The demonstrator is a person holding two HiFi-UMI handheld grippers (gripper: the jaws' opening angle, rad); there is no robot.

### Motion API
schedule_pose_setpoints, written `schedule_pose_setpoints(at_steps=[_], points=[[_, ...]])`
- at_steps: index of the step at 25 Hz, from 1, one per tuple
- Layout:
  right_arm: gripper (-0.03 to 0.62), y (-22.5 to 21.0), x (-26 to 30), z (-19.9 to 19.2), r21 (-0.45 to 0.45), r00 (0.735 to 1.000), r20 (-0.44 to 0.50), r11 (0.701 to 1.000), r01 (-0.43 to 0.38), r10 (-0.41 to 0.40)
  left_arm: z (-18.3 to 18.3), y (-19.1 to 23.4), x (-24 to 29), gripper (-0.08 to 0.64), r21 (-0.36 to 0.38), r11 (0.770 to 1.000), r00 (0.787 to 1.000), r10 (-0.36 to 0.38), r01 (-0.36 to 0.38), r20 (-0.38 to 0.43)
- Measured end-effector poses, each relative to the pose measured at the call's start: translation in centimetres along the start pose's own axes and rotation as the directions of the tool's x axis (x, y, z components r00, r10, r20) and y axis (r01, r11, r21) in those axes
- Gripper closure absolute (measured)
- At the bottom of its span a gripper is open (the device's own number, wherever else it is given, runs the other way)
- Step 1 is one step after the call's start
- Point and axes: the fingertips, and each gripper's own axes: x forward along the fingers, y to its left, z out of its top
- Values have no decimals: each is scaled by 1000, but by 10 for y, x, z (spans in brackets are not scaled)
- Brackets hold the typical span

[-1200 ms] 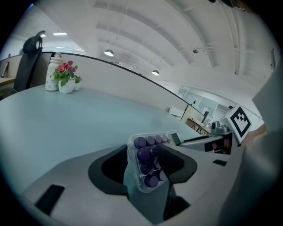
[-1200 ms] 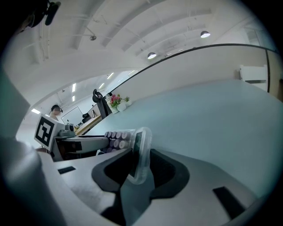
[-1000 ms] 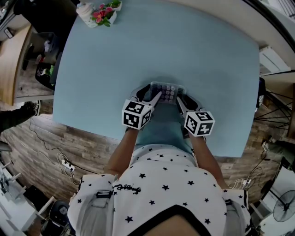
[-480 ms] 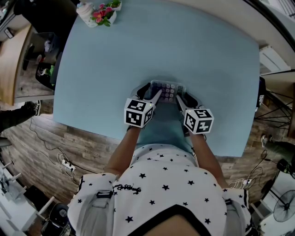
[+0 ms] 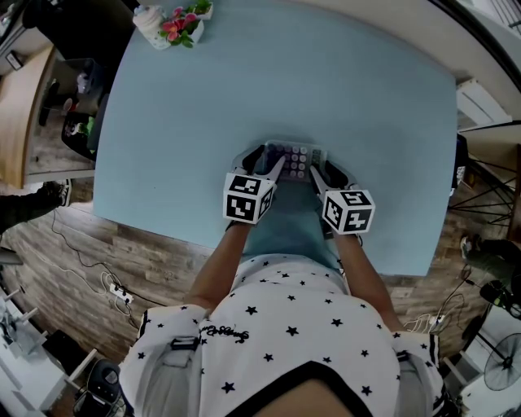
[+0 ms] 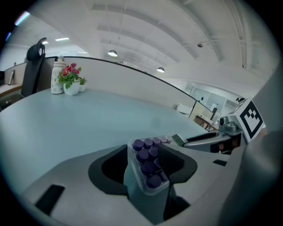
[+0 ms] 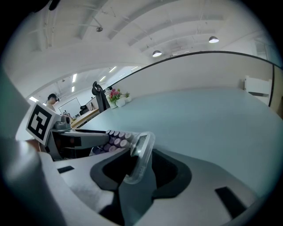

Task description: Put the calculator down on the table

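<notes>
Jaws first: the left gripper (image 6: pixel 146 176) has its jaws closed on the keypad end of the calculator (image 5: pixel 295 159), and the purple keys are standing up right between them. Over on the right gripper (image 7: pixel 135 176), the jaws have just been opening and now stand wide. The display end sits between them, but there's daylight either side of it, so I'd call that hold let go.

The calculator is down low at the near-middle of the pale blue counter (image 5: pixel 366 98), spanning from one gripper to the other.

For handling, it looks a light, stiff slab in a clear, glossy shell, so I'd expect it to be slick under the pads. The keys and the display window are the tender parts. The short ends of the casing are the sensible places to hold it, which is where both grippers are.

Here's the tricky part: its underside is hidden, so I can't say whether it's resting on the counter or hanging just above. From the head view the grippers' bodies cover its near edge. The display can't be read, and a pot of flowers (image 5: pixel 181 20) sits well apart at the far corner.
</notes>
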Motion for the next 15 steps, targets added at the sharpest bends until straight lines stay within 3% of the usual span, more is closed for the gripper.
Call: schedule_pose_setpoints(at_steps=[11, 15], points=[[437, -3, 2, 1, 8, 1000, 4, 1000, 16, -16, 2, 2, 4, 334, 14, 1000, 1000, 28, -28, -6], [437, -4, 0, 3, 17, 999, 24, 1000, 20, -21, 5, 3, -1, 334, -4, 1000, 999, 23, -23, 30]])
